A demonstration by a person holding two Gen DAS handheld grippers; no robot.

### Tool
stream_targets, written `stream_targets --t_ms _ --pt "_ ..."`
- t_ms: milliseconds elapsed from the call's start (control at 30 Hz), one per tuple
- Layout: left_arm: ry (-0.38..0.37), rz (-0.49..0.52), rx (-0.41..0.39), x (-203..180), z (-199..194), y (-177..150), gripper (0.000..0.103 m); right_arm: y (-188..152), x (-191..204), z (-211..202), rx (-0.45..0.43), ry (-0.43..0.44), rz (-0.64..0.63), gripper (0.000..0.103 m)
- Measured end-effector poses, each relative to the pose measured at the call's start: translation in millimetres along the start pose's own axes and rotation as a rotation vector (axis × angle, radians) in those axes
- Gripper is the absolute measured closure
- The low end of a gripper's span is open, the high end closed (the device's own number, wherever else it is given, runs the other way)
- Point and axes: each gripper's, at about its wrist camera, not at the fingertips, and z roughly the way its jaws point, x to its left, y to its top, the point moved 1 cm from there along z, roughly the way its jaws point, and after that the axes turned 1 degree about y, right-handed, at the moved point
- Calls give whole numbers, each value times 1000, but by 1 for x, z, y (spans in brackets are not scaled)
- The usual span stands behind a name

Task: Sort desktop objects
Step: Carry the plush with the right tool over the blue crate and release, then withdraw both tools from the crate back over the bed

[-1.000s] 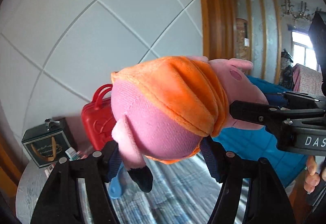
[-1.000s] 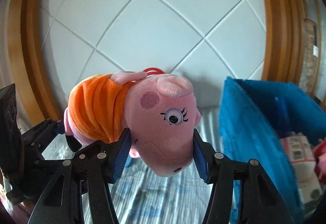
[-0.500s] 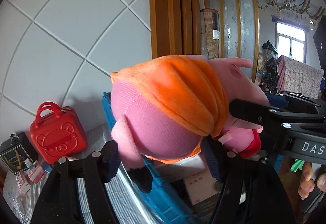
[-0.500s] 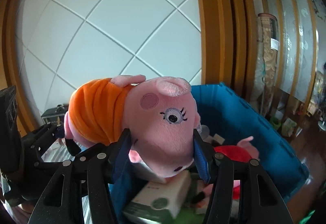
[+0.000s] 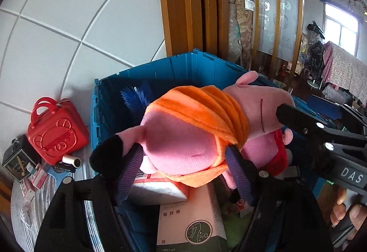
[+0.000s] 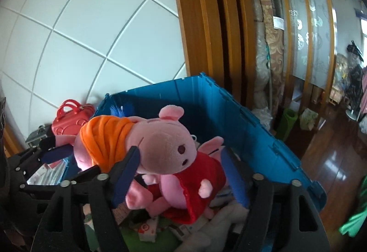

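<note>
1. Right gripper: jaws wide apart and just been opening. The left pad touches the snout side of the pig plush in the orange dress; the right pad stands clear of it. No grip.
2. Left gripper: jaws also just been opening. The plush's pink rear sits between the purple pads; both look to be in contact, though whether they press is hard to judge through the fisheye.
3. The plush lies on its side above the open blue crate, head over the contents.
4. Under it in the crate: a second pig plush in a red dress, a pink-and-green carton, smaller boxes, something blue and bristly at the far wall.
5. Outside, left of the crate on the table: a red toy suitcase, a dark gift box, a small roll.
6. A person's fingers show at the lower right edge of the left view.
</note>
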Motion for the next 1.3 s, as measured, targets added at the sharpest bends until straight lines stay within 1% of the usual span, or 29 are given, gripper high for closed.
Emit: stream_targets --t_ms 33,100,133,200,267,333,400,533,700,833,1000,1233,1300 --pt "16 -3 -6 1 -3 -1 21 0 2 0 -5 -3 -10 15" --pt "37 -8 -20 7 -10 -7 19 -1 4 2 -16 -9 -27 11" --pt "47 -12 -26 8 -13 -10 17 -2 5 4 -18 -7 -32 6" --pt "67 -23 -41 12 -21 -14 14 -4 6 5 -24 -5 -39 0" --pt "96 -44 -68 18 -32 -19 10 -7 11 1 -35 -8 -44 0" --pt "118 -62 -93 25 -44 -25 2 -8 14 -2 -47 0 -42 0" --pt "141 -82 -118 34 -55 -31 0 -8 19 -7 -60 15 -35 0" --pt "199 -142 -150 58 -77 -44 0 -11 39 -22 -99 48 -37 0" --pt "277 -211 -155 98 -97 -66 0 -13 74 -36 -133 91 -51 0" --pt "304 -268 -149 140 -110 -91 0 -15 116 -39 -137 134 -90 0" --pt "337 -312 -170 201 -131 -123 0 -21 185 -36 -125 180 -142 0" --pt "360 -338 -188 310 -159 -171 0 -37 301 -33 -117 219 -190 0" --pt "373 -343 -185 340 -162 -184 0 -42 327 -31 -117 225 -186 0"
